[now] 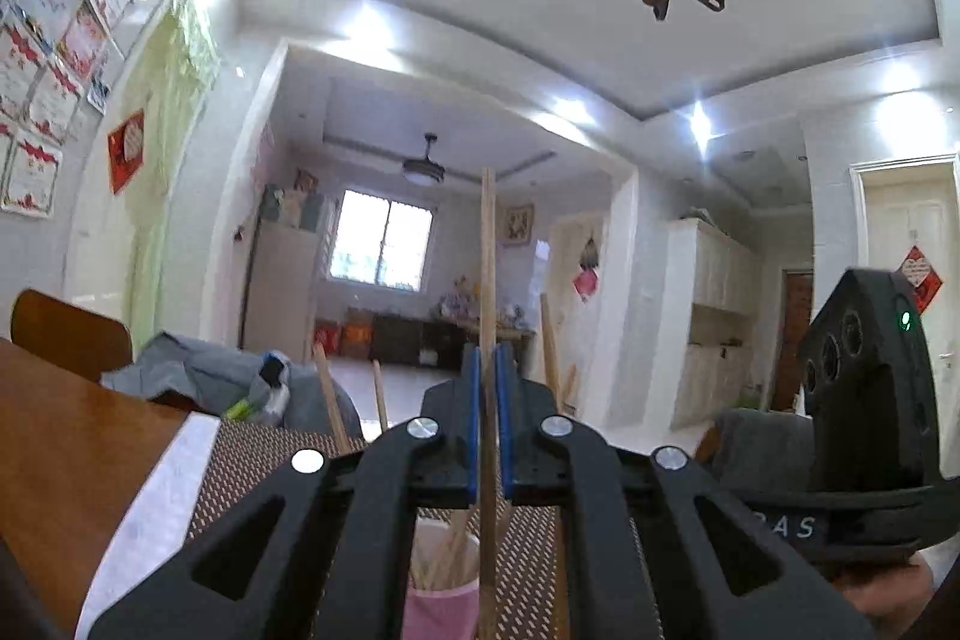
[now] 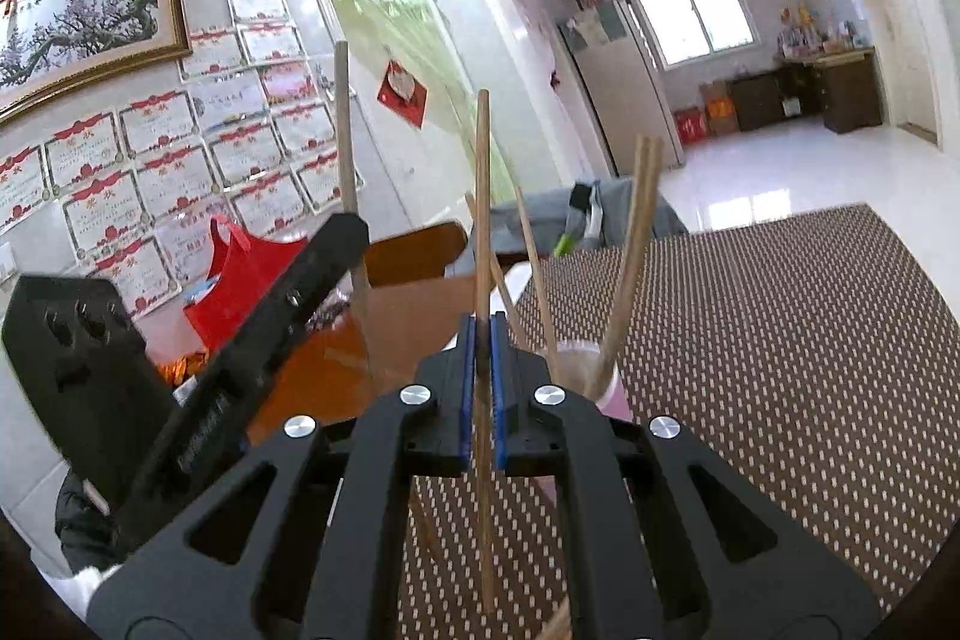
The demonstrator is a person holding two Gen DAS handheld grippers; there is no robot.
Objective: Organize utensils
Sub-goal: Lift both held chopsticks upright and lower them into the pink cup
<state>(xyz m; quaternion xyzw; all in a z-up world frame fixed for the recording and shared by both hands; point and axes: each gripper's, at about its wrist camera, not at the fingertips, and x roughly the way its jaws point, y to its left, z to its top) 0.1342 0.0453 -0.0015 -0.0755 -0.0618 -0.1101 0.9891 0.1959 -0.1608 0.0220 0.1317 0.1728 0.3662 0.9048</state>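
Left tongs (image 1: 489, 370): black plastic arms w/ blue pads, clamped tight on one chopstick (image 1: 487, 268), a thin, straight, pale wooden stick standing nearly upright between the pads, top well above them, lower end running down past the linkage. Tongs point about level, slightly up, toward the room. Just below & behind the pads sits a pink cup (image 1: 441, 598), round, smooth plastic, w/ several more wooden sticks (image 1: 447, 550) leaning in it.

Right tongs (image 2: 481, 340): same black build, blue pads, likewise clamped on a single wooden stick (image 2: 481, 196), upright, slightly tilted, tip hanging below the pads over the woven mat (image 2: 780, 352), brown w/ pale dotted weave, coarse texture. Tongs tip a little downward. Just right of & beyond the pads is the cup (image 2: 606, 382), w/ sticks fanning out of it (image 2: 636, 232). Left of these tongs the other black gripper body (image 2: 252, 340) shows, its stick rising above it.

Mat lies on a glossy brown wood worktop (image 1: 72, 448); a pale strip (image 1: 162, 490) edges the mat left of the left tongs.
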